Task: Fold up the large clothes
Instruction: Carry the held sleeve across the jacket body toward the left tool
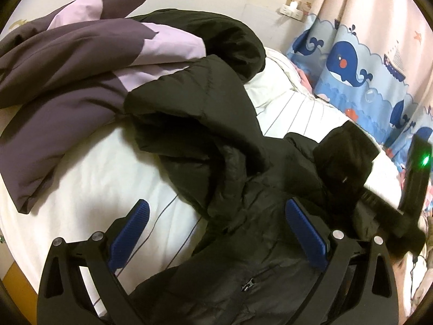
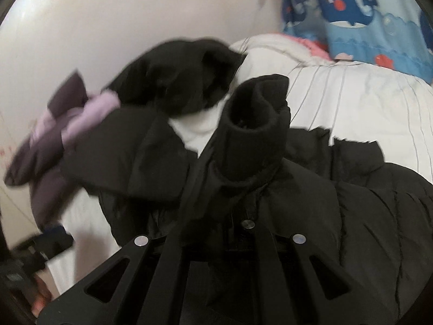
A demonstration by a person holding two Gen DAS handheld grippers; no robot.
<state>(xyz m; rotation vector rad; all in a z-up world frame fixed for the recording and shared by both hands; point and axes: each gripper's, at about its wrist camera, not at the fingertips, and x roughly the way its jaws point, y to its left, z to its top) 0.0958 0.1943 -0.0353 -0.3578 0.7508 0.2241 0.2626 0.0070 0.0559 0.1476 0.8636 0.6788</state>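
A black puffer jacket (image 1: 216, 146) lies crumpled on the white striped bed; it also fills the right wrist view (image 2: 351, 216). My left gripper (image 1: 216, 216) is open, its blue pads (image 1: 135, 230) spread over the jacket's front near the zipper (image 1: 249, 284). My right gripper (image 2: 232, 189) is shut on the jacket's black sleeve, whose knit cuff (image 2: 257, 124) sticks up beyond the hidden fingertips. The right gripper also shows at the right edge of the left wrist view (image 1: 384, 205), holding that sleeve cuff (image 1: 343, 157).
A purple and lilac garment (image 1: 67, 81) lies on the bed at the left, also in the right wrist view (image 2: 54, 140). The white striped bed cover (image 1: 94, 168) lies under everything. A whale-print curtain (image 1: 351, 62) hangs at the right. A wall socket (image 1: 292, 8) is behind.
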